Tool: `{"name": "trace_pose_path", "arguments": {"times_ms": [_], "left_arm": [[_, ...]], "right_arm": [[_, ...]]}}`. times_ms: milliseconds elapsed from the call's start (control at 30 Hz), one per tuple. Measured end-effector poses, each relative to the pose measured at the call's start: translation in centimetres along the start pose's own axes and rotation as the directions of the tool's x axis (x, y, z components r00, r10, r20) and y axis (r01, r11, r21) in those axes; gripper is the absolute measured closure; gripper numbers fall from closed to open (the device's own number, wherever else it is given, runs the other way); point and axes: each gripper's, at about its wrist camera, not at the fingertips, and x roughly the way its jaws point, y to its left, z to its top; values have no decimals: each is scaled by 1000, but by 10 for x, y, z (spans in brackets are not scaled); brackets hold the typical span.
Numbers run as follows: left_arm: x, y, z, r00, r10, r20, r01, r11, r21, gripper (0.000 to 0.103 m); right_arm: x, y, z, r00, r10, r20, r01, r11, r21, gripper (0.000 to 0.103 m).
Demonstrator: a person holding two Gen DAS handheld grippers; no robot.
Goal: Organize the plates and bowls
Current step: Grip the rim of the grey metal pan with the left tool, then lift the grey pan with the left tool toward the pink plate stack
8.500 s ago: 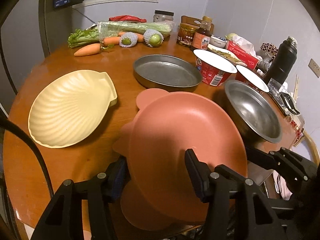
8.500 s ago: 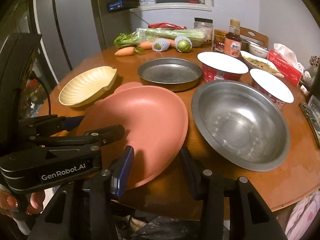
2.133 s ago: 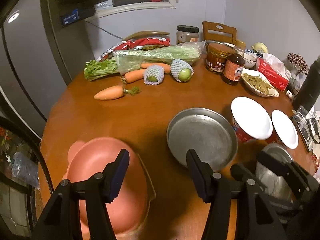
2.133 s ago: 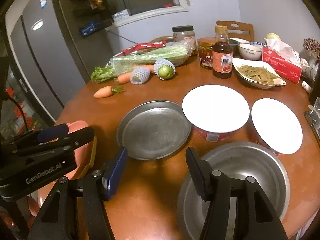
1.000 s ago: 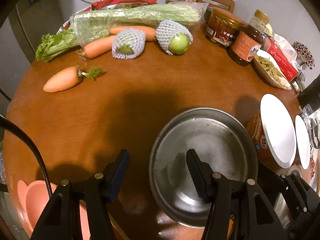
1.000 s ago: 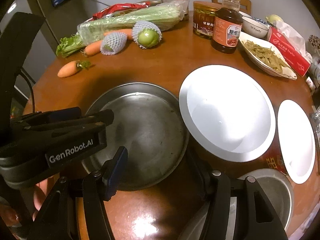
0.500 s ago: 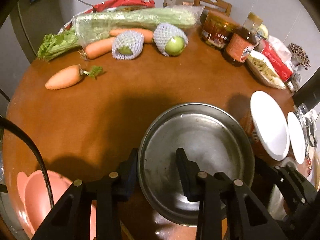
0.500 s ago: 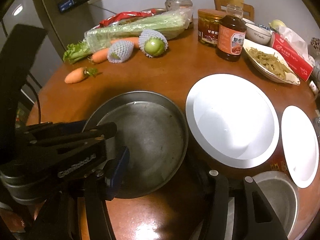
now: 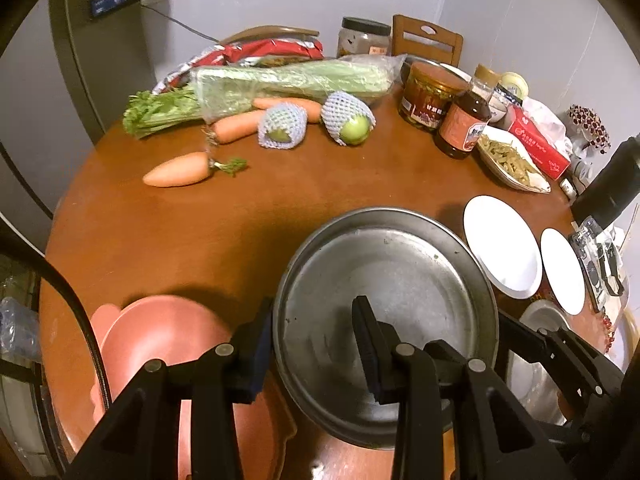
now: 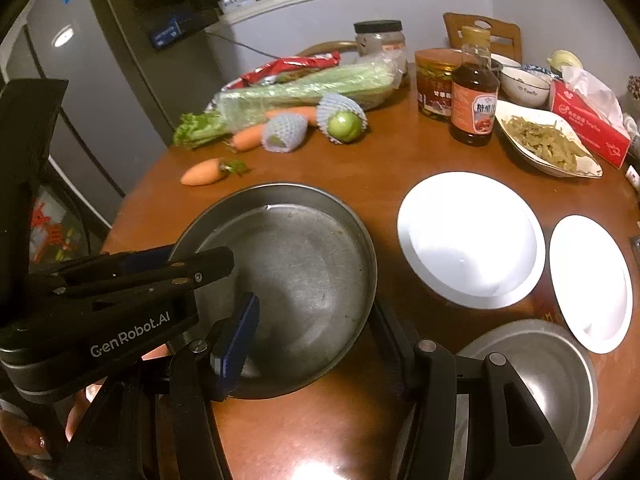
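A shallow round steel pan [image 9: 392, 304] is lifted off the wooden table and tilted. My left gripper [image 9: 312, 344] is shut on its left rim. My right gripper [image 10: 316, 340] straddles the pan's near right rim [image 10: 304, 280], one finger inside and one outside; I cannot tell whether it pinches. The pink plate [image 9: 168, 340] lies on the yellow shell plate at the table's near left edge. A deep steel bowl [image 10: 540, 384] sits at the near right.
Two white-lidded noodle bowls [image 10: 472, 236] [image 10: 592, 280] stand right of the pan. Carrots [image 9: 180, 170], celery [image 9: 280, 80], netted fruit [image 9: 348, 118], jars, a sauce bottle [image 10: 474, 92] and a dish of food [image 10: 548, 144] fill the far side. A black flask [image 9: 612, 184] stands at right.
My left gripper has closed on the steel pan's rim and lifted it toward the camera. My right gripper has come in around its other edge.
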Motion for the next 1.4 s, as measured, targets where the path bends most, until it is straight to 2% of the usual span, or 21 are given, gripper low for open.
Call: {"name": "trace_pose_path", "arguments": {"times_ms": [300, 700, 900, 1400], "left_arm": [[-33, 5, -21, 997, 47, 56, -47, 999, -4, 65], [-56, 20, -44, 992, 58, 108, -55, 998, -29, 65], [-70, 30, -47, 988, 80, 133, -77, 997, -26, 65], [-113, 83, -54, 973, 124, 195, -108, 990, -95, 64]], "right_arm": [[-25, 19, -14, 998, 42, 47, -40, 998, -43, 45], [-48, 43, -33, 993, 66, 102, -55, 993, -101, 45], [-50, 57, -32, 991, 68, 114, -53, 991, -126, 45], [-61, 118, -19, 982, 111, 155, -71, 967, -243, 45]]}}
